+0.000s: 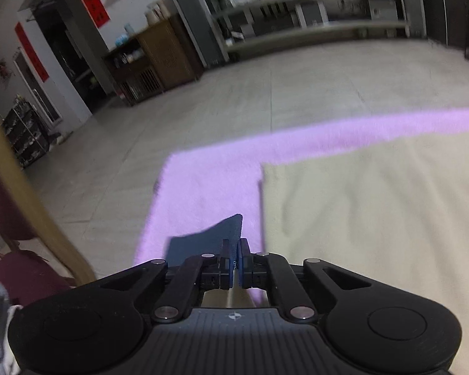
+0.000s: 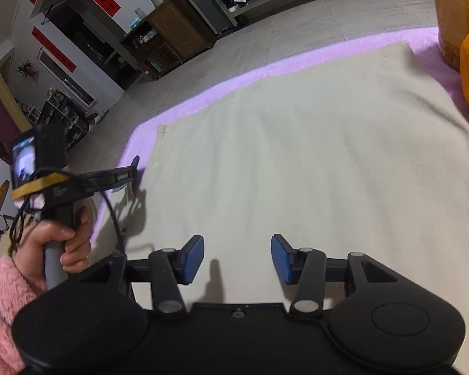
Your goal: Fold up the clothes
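Two grippers over beige cloth (image 2: 297, 156) on pink mat (image 2: 203, 97): left (image 1: 234, 250) pinched together, empty, at 9; right (image 2: 237, 257) spread wide at 6; cloth soft, limp, prob light, grab corners/edge.

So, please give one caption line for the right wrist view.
Right gripper open above the cream cloth on a purple cover; left gripper at the cloth's left edge.
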Demonstrator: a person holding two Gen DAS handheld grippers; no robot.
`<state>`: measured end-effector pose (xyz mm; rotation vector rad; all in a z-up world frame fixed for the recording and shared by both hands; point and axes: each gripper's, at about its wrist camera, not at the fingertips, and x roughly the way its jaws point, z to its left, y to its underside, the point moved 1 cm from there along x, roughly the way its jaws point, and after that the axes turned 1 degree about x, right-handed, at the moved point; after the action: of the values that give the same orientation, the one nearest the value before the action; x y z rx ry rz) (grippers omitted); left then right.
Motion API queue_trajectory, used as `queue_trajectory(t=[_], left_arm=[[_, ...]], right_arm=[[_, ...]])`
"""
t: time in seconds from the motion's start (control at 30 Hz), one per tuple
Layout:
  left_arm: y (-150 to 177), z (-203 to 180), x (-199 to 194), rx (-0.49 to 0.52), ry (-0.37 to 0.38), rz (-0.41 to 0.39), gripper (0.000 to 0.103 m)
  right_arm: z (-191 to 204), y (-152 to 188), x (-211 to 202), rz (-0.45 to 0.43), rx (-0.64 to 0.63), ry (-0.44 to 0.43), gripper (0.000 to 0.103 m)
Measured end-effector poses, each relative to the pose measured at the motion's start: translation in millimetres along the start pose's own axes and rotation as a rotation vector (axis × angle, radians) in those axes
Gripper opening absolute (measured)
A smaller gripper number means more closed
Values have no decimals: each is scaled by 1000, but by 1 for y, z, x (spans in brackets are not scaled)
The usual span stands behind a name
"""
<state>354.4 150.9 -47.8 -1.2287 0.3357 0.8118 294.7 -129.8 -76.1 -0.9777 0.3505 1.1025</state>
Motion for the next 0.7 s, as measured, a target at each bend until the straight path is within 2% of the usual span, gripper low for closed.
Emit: queue_trajectory(t=[0.13, 0.27, 0.37, 0.5, 0.67, 0.7], left_arm=[[3, 64, -75, -85, 67, -146, 3], [17, 140, -159, -197, 115, -290, 3], [34, 194, -211, -277, 124, -374, 3], [67, 237, -229, -366, 111, -396, 3], [109, 289, -251, -478, 94, -420, 3], [118, 296, -246, -507, 94, -411, 3]], right_arm=[[23, 3, -44, -61, 8, -36, 46], [53, 19, -102, -136, 36, -133, 46], [89, 28, -125, -168, 50, -207, 47], [141, 41, -144, -177, 33, -296, 48], [206, 61, -131, -123, -65, -329, 48], [216, 65, -126, -108, -80, -332, 48]])
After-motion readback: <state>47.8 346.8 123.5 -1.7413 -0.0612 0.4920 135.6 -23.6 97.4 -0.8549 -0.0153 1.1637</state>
